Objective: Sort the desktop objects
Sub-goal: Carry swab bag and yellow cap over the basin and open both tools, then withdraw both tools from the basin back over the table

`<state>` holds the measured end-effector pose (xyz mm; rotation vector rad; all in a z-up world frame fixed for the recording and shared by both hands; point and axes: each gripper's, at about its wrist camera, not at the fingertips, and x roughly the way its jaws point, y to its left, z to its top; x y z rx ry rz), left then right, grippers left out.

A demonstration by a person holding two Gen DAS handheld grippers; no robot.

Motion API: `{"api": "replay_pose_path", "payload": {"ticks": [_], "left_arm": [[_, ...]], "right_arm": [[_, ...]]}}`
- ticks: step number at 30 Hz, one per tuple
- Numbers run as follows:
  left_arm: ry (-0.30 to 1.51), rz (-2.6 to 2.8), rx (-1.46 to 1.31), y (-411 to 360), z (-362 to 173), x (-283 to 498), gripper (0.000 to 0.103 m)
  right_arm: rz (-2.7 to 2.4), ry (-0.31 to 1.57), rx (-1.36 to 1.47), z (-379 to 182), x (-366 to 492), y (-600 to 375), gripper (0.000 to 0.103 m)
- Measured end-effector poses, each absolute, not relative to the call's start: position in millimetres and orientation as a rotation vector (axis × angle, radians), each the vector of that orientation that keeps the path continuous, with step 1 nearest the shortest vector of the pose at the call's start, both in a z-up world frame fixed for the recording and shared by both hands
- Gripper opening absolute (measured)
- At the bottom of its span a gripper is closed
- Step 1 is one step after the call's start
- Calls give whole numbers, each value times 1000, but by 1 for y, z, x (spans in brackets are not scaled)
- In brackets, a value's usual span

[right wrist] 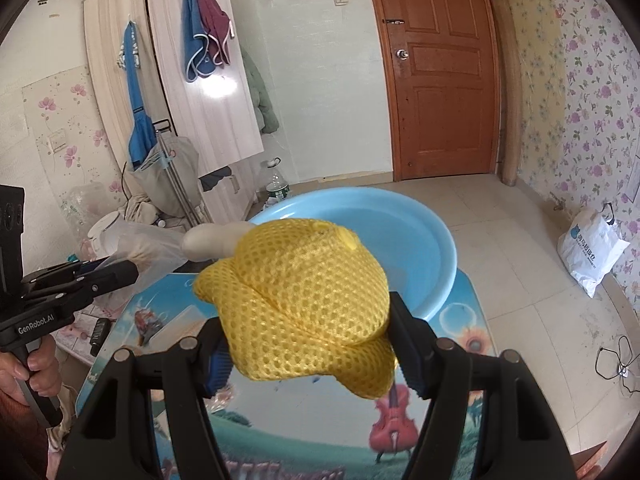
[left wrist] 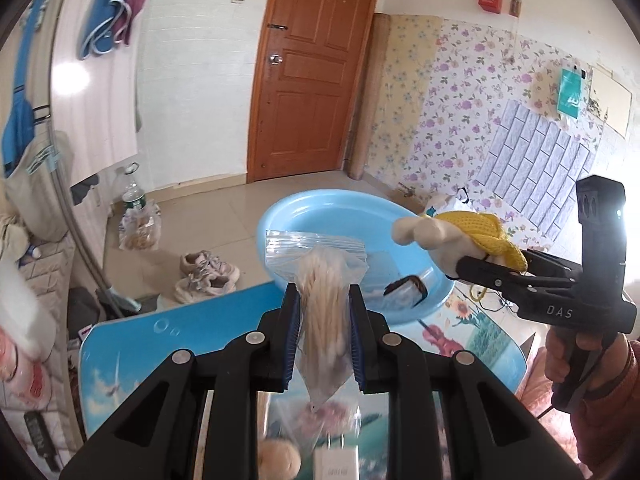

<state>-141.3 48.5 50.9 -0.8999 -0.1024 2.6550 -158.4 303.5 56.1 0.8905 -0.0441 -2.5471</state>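
L gripper (left wrist: 324, 336) pinches swab bag (left wrist: 320, 280); R gripper (right wrist: 308, 344) clamps plush toy (right wrist: 296, 300)

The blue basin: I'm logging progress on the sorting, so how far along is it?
Done: the blue basin already holds a dark-banded item. In hand: the left gripper grips a bag of cotton swabs; the right gripper grips a plush toy in a yellow hat. Left: a round beige object and a white box on the table.

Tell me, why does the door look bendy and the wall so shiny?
Both views are fisheye, so the door bows. In the right wrist view, glare whitens the wardrobe panel. In the left wrist view, light washes out the right edge, and the bag of cotton swabs blurs at its bottom.
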Motion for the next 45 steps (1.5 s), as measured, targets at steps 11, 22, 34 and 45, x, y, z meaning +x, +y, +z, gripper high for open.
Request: {"api": "replay_pose_path", "payload": {"ticks": [11, 22, 34, 45], "left_arm": [[-58, 2565, -877, 99, 39, -219, 21], [89, 2546, -973, 127, 3, -257, 83], [74, 2685, -936, 73, 20, -200, 98], [-21, 2726, -897, 23, 31, -138, 99]], "right_arm": [[-2585, -47, 908, 46, -214, 311, 67], [-2616, -8, 976, 29, -235, 314, 67], [-2586, 2, 985, 31, -229, 278, 81], [-2615, 68, 957, 50, -175, 250, 99]]}}
